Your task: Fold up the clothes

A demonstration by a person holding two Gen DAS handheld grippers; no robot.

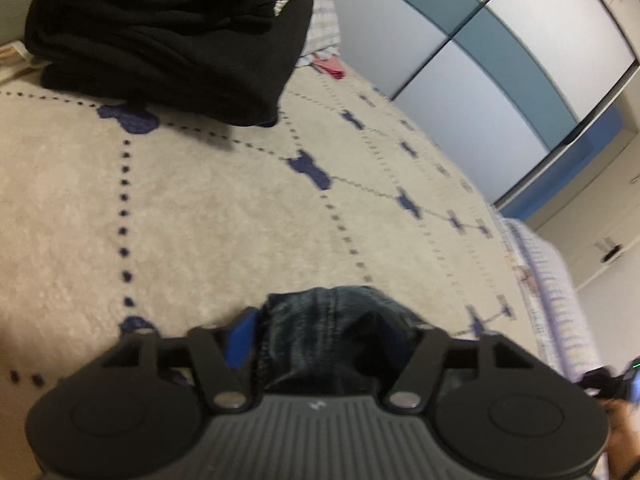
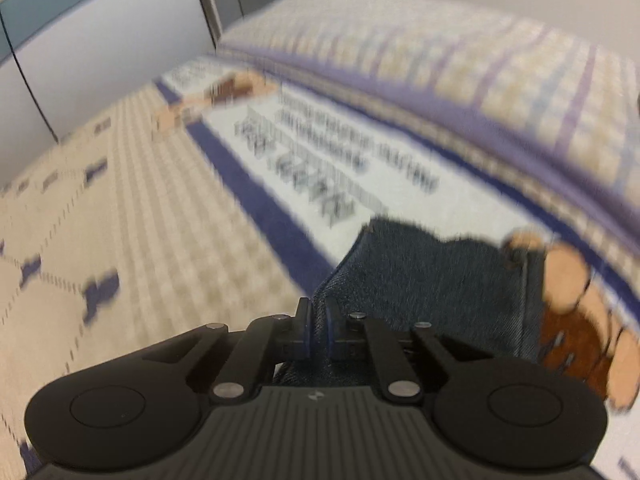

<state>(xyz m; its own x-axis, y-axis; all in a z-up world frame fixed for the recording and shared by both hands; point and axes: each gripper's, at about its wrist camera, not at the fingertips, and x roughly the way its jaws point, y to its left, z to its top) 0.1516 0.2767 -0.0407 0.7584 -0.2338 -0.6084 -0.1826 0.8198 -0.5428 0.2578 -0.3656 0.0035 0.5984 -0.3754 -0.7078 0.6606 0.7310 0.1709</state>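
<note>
A bunched fold of dark blue jeans [image 1: 320, 316] fills the gap between the fingers of my left gripper [image 1: 332, 332], and the blue pad [image 1: 242, 340] on the left presses against it, so this gripper is shut on a thick wad of denim. In the right wrist view the jeans [image 2: 440, 280] spread out ahead and to the right over the bed. My right gripper [image 2: 318, 320] is shut, with a thin denim edge pinched between its nearly touching fingers. The rest of the garment is hidden below both grippers.
A stack of folded black clothes [image 1: 168, 40] lies at the far left on the beige bedspread [image 1: 180, 220] with navy dotted lines. A checked pillow [image 2: 480, 60] and a white printed sheet [image 2: 320, 160] lie beyond the jeans. Wardrobe doors [image 1: 500, 60] stand behind the bed.
</note>
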